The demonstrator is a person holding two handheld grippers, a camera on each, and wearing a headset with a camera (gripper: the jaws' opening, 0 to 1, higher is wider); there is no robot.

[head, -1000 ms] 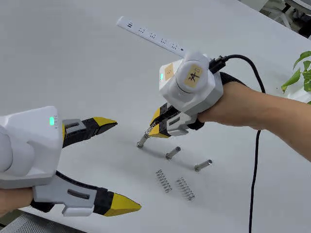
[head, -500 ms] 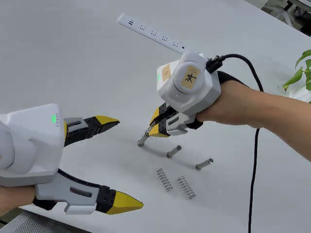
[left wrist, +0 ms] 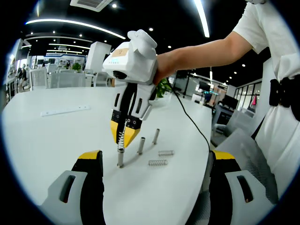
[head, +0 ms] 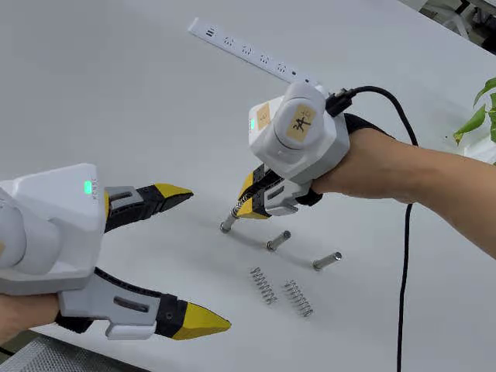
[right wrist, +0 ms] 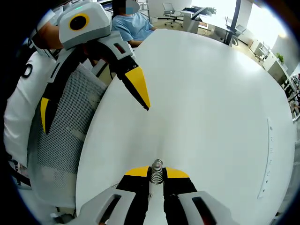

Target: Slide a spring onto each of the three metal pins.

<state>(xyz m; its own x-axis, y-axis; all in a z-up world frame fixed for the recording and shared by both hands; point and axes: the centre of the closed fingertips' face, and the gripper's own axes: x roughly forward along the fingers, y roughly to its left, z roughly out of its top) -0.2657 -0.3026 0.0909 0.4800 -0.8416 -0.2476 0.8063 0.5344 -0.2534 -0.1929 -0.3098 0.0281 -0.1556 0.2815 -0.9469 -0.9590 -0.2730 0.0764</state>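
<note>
Three short metal pins stand in a row on the white table: one (head: 228, 225) under my right gripper, a middle pin (head: 277, 241) and a far pin (head: 325, 261). My right gripper (head: 246, 204) is shut on a spring (left wrist: 122, 139), which hangs tilted from its yellow tips down to the top of the first pin (left wrist: 120, 157). In the right gripper view the spring's end (right wrist: 157, 170) shows between the closed tips. Two loose springs (head: 262, 285) (head: 297, 298) lie in front of the pins. My left gripper (head: 198, 257) is wide open and holds nothing, left of the pins.
A white power strip (head: 248, 52) lies at the back of the table. A black cable (head: 406, 256) runs from the right gripper across the table's right side. A green plant (head: 482, 116) stands at the right edge. A mesh chair (right wrist: 61, 140) stands beside the table.
The right gripper keeps the spring at the first pin, almost unmoved. The left gripper stays open in place. The head view has shifted slightly.
</note>
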